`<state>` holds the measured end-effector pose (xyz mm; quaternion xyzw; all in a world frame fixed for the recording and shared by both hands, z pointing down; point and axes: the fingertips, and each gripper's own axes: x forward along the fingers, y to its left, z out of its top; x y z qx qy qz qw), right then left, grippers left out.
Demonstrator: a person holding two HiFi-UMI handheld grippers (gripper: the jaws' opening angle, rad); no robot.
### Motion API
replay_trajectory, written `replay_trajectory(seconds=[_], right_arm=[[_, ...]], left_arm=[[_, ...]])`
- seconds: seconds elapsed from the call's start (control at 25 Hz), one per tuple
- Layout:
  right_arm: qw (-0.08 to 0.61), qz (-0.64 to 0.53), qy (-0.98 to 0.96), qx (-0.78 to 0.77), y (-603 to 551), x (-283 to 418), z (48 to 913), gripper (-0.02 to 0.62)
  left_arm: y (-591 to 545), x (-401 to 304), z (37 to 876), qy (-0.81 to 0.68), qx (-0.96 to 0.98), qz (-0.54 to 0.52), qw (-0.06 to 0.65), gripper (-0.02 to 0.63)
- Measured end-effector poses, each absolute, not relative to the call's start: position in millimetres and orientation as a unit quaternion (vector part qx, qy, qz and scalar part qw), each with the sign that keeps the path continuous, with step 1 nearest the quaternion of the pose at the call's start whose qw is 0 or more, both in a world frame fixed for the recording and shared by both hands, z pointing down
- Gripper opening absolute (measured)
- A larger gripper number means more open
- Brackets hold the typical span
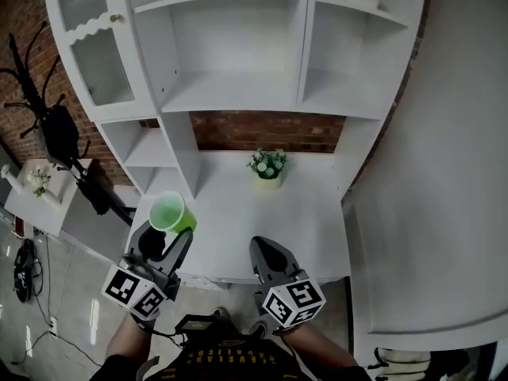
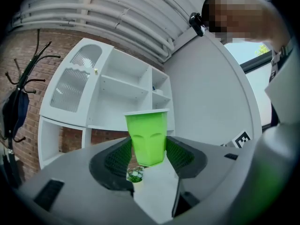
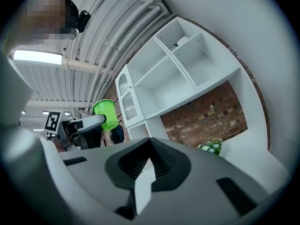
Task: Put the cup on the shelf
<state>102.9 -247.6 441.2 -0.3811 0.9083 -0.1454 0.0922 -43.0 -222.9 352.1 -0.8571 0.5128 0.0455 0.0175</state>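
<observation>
Green cup (image 1: 171, 213): upright, mouth up, clamped low on its body by the left gripper (image 1: 164, 239), over the near left corner of the white counter (image 1: 262, 221).
Direction: the shelf (image 1: 230, 94) lies beyond and above the cup; its wide middle bay sits slightly right.
Nearer hand: the left, which carries the cup.
Right gripper (image 1: 271, 259): jaws together, empty, by the counter's near edge.
Surface: bare but for a small potted plant (image 1: 268, 167) at the far side.
Room: brick wall (image 1: 270, 129) behind.
</observation>
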Motion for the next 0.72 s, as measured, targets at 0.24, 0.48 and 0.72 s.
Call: replay_trajectory(seconds=[0.24, 0.48, 0.72], right_arm=[[0.098, -0.132, 0.899, -0.406, -286, 97, 427, 0.006], [0.085, -0.093, 0.891, -0.436, -337, 105, 399, 0.006], [0.096, -0.062, 0.885, -0.451, -385, 97, 369, 0.006]], left_arm=[[-274, -67, 332, 0.510, -0.857, 0.074, 0.032, 0.236], [-344, -90, 291, 0.510, -0.851, 0.114, 0.054, 0.236], [-400, -99, 255, 0.493, -0.857, 0.121, 0.088, 0.236]])
